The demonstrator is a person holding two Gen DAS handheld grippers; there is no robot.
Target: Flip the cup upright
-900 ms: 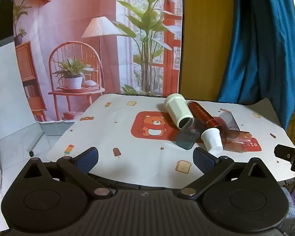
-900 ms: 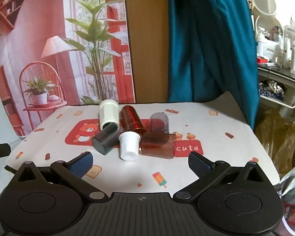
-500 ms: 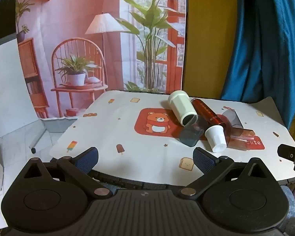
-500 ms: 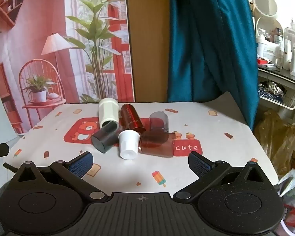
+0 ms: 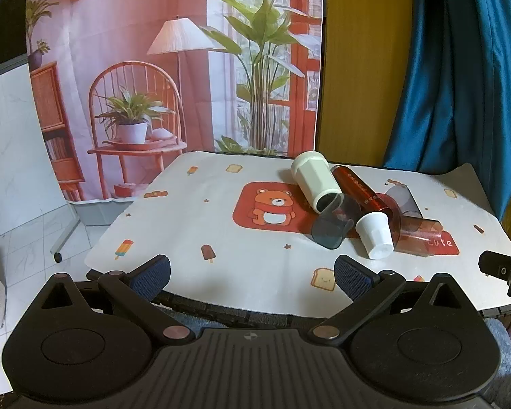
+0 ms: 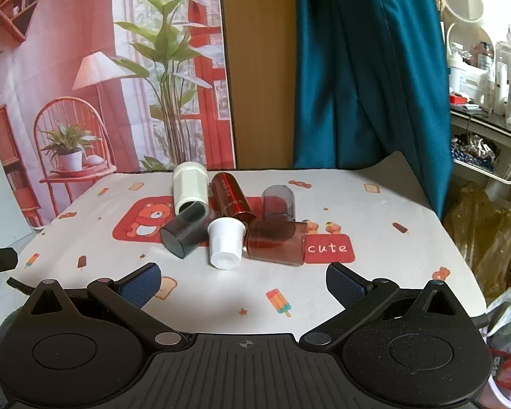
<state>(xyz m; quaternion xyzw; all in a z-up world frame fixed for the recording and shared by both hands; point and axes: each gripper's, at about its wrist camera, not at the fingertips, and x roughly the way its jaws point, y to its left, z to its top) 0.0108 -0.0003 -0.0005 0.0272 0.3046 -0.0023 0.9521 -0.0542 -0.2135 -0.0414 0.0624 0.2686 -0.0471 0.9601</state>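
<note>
Several cups lie in a cluster on the table. A small white cup [image 6: 225, 242] [image 5: 374, 235] lies tipped with its base toward me. A pale green cup [image 6: 190, 187] [image 5: 315, 180], a dark grey cup [image 6: 184, 230] [image 5: 335, 226], a red cup [image 6: 230, 197] [image 5: 361, 191] and a brown translucent cup [image 6: 276, 242] lie on their sides. A smoky cup [image 6: 278, 201] stands mouth down. My left gripper [image 5: 252, 274] and right gripper [image 6: 243, 281] are open and empty, at the table's near edge, well short of the cups.
The table [image 6: 374, 238] has a white cloth with a bear print [image 5: 272, 206] and a "cute" patch [image 6: 327, 248]. A printed backdrop and a blue curtain [image 6: 364, 68] hang behind. A shelf with bottles [image 6: 487, 102] and bags stand at the right.
Both grippers have drawn slightly nearer and the left view has shifted a little rightward. The cups have not moved and both grippers stay open.
</note>
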